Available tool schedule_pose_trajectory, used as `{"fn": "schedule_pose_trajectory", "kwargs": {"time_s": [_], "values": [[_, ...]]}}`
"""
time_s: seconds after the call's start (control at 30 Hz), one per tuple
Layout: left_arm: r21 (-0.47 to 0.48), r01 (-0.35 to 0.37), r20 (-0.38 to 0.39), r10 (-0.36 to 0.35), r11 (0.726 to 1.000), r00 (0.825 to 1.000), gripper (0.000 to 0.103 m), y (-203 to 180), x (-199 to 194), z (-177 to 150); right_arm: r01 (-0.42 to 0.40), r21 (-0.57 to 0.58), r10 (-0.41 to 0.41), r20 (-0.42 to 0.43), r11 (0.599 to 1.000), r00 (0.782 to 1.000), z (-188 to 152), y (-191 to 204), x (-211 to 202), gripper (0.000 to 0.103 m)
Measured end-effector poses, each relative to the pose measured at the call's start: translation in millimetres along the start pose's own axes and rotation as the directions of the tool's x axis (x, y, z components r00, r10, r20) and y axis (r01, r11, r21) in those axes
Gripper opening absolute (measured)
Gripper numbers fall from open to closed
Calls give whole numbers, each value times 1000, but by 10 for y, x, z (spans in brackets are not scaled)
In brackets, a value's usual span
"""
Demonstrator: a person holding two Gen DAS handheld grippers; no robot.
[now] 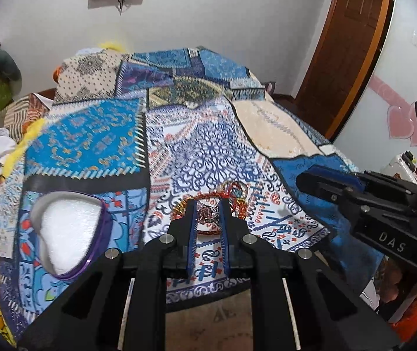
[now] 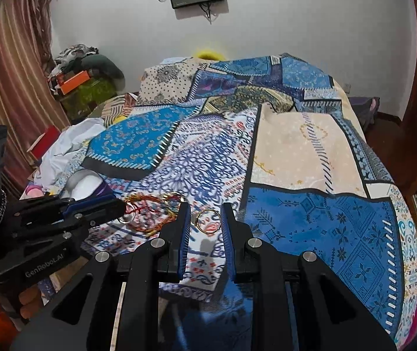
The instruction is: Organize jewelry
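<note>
Your left gripper [image 1: 207, 215] pinches a small sparkly ring [image 1: 207, 216] (light, slippery, probably stiff); hold it by its band. Your right gripper [image 2: 206, 219] has narrow fingers, empty, above a gold ring [image 2: 207, 221] on the bed [image 2: 310, 152].

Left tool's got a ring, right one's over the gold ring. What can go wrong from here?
1. The left tool grips only a small sparkly ring near its tips; it may slip onto the patterned bedspread and be hard to spot.
2. The red-orange cord bracelets tangle right beneath it and could snag.
3. The right tool straddles a thin gold ring lying flat on soft fabric; closing may pinch cloth instead.
</note>
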State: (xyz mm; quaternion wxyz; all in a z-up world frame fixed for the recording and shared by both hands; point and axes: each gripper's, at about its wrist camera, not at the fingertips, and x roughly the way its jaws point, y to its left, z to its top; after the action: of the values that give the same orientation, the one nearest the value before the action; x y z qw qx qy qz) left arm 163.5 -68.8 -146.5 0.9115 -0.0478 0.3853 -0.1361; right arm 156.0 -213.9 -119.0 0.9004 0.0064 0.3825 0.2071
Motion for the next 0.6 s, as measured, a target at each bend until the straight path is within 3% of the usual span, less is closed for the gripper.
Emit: {"fn": "schedule_pose_trajectory", "kwargs": {"time_s": [0.27, 0.6], "values": [[-17, 14, 25, -14, 1000, 1000, 13, 91, -252, -34, -4, -28, 5, 27, 1000, 1000, 41, 203, -129, 19], [-41, 20, -97, -24, 999, 995, 13, 202, -163, -356, -10, -48, 11, 16, 999, 1000, -8, 356, -155, 19]]}}
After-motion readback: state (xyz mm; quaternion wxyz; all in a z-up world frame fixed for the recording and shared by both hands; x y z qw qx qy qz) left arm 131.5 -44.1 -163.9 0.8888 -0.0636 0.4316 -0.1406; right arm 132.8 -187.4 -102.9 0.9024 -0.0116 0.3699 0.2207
